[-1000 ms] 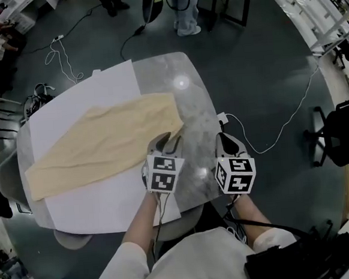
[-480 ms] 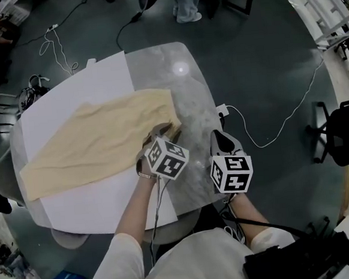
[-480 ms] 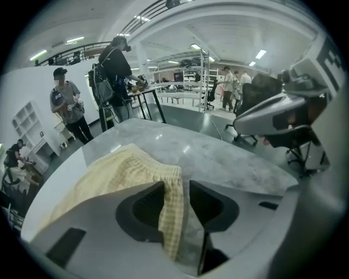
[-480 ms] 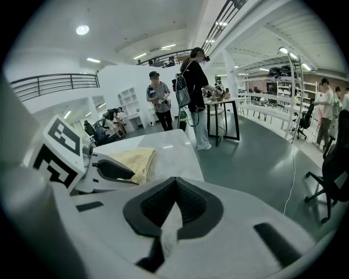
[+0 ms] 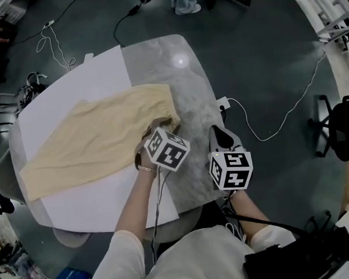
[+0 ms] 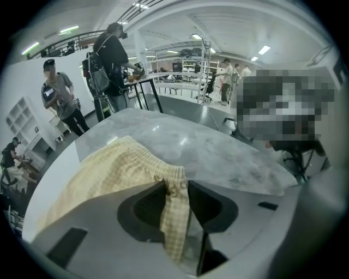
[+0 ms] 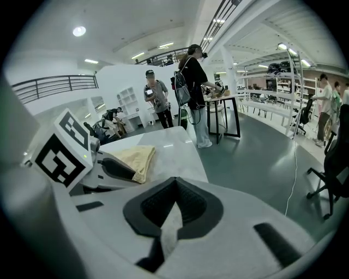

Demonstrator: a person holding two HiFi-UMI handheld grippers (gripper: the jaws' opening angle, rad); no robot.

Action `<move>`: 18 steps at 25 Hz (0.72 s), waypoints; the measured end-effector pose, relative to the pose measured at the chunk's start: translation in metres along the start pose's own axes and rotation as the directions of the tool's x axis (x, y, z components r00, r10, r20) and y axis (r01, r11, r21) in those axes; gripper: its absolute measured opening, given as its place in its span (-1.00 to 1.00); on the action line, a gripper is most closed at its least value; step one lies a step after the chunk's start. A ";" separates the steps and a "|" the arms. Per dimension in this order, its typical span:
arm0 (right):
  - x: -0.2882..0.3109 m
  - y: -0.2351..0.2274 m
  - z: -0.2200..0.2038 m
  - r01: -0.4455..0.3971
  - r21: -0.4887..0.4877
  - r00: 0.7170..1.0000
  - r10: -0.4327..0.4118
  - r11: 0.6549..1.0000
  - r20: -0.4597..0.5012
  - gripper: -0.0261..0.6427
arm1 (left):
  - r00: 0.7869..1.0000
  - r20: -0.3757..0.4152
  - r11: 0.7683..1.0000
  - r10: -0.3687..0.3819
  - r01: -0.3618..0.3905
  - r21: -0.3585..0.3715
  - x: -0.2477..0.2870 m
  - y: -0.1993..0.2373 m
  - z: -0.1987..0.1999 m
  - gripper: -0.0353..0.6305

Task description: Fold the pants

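Observation:
Beige pants [image 5: 96, 139] lie flat across a white sheet [image 5: 86, 82] on a marble table [image 5: 189, 98], with the elastic waistband toward the table's middle. My left gripper [image 5: 161, 126] points steeply down at the near waistband corner. In the left gripper view the jaws [image 6: 175, 185] stand open with a strip of the pants [image 6: 120, 169] between them, and they have just been closing a little. My right gripper [image 5: 219, 132] hangs to the right over bare marble, shut [image 7: 174, 180] with nothing in it. The pants [image 7: 136, 155] lie off to its left.
A white cable [image 5: 281, 121] runs from a plug [image 5: 222, 105] across the floor right of the table. People [image 6: 112, 60] stand beyond the far edge. An office chair [image 5: 342, 134] is at the right, and another chair [image 5: 3, 173] sits at the table's left.
Both grippers have come down toward the table. The left one rolled and moved onto the waistband corner, so the fabric now sits between its jaws. The right one sank slightly.

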State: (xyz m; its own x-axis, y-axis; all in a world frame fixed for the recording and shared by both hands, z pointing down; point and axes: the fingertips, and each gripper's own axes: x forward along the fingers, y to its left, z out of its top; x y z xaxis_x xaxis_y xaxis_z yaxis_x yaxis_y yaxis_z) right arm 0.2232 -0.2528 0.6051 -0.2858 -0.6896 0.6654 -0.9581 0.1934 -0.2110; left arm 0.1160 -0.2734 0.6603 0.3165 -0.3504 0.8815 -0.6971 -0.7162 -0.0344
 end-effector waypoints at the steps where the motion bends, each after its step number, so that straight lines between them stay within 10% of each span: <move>1: 0.000 0.000 0.000 0.000 0.001 1.000 0.000 1.000 0.000 -0.94 | 1.000 0.001 1.000 -0.004 0.004 -0.006 0.000 0.001 0.000 -0.51; 18: -0.011 0.012 0.021 -0.044 -0.060 0.998 0.046 0.997 0.034 -0.94 | 0.994 0.106 0.990 0.037 -0.022 -0.138 -0.029 0.010 0.008 -0.79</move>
State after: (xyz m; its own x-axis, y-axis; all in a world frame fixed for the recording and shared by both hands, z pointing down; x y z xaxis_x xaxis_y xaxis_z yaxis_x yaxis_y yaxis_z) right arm 0.2153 -0.2577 0.5800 -0.3290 -0.7034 0.6301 -0.9439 0.2649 -0.1971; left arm 0.1053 -0.2755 0.6309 0.3566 -0.4385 0.8250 -0.7860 -0.6182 0.0112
